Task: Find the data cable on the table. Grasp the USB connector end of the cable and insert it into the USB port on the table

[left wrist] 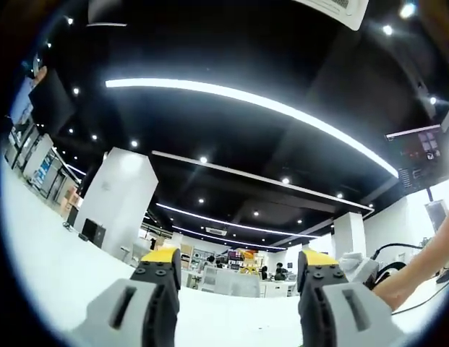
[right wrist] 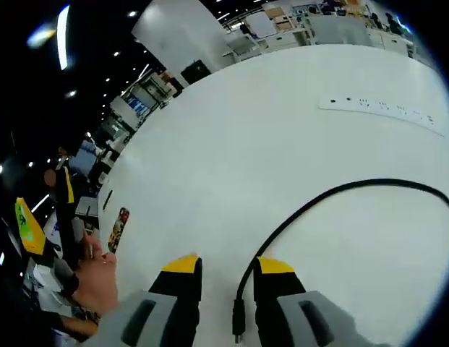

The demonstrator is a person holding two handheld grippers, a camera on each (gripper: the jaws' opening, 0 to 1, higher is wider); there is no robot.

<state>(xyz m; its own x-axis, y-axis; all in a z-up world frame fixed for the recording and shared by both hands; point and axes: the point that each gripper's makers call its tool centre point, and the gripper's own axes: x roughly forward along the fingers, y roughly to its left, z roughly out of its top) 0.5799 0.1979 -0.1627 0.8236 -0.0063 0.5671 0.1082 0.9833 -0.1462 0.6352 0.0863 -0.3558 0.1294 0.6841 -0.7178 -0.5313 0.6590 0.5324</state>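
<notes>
- Left gripper view: the left gripper [left wrist: 238,262] holds its jaws spread and empty above the white table [left wrist: 58,267].
- Right gripper view: the right gripper [right wrist: 228,266], jaws parted, flanks the plug end [right wrist: 238,318] of the black data cable [right wrist: 340,189], which lies ungripped; the port strip [right wrist: 376,107] sits well apart, far right.

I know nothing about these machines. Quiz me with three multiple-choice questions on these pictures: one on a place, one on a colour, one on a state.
1. Where does the plug end of the thin black cable lie?
A) between the fingers of the right gripper
B) plugged into a socket strip
C) hanging off the table edge

2. What colour are the tips of the fingers?
A) red
B) yellow
C) blue

3. How do the fingers of the left gripper stand?
A) shut tight
B) shut on a cable
C) apart, holding nothing

Answers:
1 A: the right gripper view shows the plug in the gap between them.
2 B: both views show yellow caps.
3 C: the room shows through a wide gap.
</notes>
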